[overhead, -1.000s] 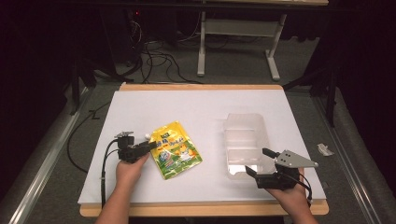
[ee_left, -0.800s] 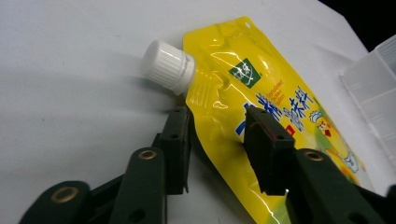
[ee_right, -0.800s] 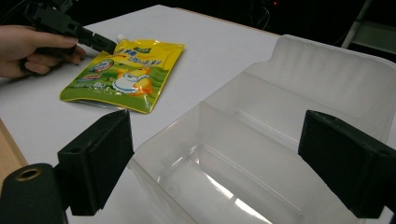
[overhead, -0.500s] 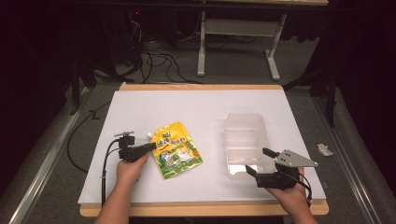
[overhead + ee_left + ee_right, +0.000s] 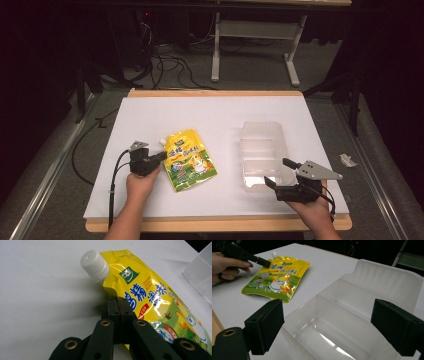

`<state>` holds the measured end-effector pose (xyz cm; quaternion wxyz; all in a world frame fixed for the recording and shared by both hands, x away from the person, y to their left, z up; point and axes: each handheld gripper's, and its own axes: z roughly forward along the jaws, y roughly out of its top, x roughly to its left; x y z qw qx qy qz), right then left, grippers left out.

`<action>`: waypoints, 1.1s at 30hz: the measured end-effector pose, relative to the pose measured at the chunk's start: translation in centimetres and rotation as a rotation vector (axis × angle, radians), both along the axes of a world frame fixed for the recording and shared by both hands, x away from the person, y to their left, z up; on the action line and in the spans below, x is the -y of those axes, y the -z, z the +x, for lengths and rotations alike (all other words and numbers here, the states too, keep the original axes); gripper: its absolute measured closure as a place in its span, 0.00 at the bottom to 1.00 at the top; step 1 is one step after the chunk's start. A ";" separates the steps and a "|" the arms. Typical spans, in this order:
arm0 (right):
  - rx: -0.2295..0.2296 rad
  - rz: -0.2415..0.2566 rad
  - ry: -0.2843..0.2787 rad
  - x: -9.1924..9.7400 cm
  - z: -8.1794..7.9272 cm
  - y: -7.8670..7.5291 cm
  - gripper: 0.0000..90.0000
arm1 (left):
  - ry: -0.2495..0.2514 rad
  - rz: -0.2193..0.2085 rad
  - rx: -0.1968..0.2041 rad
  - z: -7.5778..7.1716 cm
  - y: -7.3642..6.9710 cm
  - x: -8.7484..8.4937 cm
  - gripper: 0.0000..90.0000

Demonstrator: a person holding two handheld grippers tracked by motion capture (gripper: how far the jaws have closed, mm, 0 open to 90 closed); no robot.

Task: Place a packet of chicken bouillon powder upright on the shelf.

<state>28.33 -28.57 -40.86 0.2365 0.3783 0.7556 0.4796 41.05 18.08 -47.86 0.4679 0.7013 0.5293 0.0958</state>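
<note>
The left tongs (image 5: 119, 305) have just been closing and now pinch the yellow pouch (image 5: 189, 160) at its edge below the cap (image 5: 95, 265), its long axis running away toward the clear bin (image 5: 262, 152), which the wide-open right tongs (image 5: 280, 173) straddle.

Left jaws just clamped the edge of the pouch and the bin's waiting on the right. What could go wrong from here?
1. The left gripper has just closed on only the thin edge of the yellow spouted pouch, below its white screw cap; lifted, the pouch may sag, swing or slip out.
2. The right gripper stands open at the near wall of the clear plastic divided bin; a nudge could slide that light bin.
</note>
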 end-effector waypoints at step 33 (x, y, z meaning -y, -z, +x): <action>0.012 0.001 -0.009 -0.1 -0.4 -0.2 0.13 | 0.064 0.104 0.410 -7.1 -6.6 3.1 1.00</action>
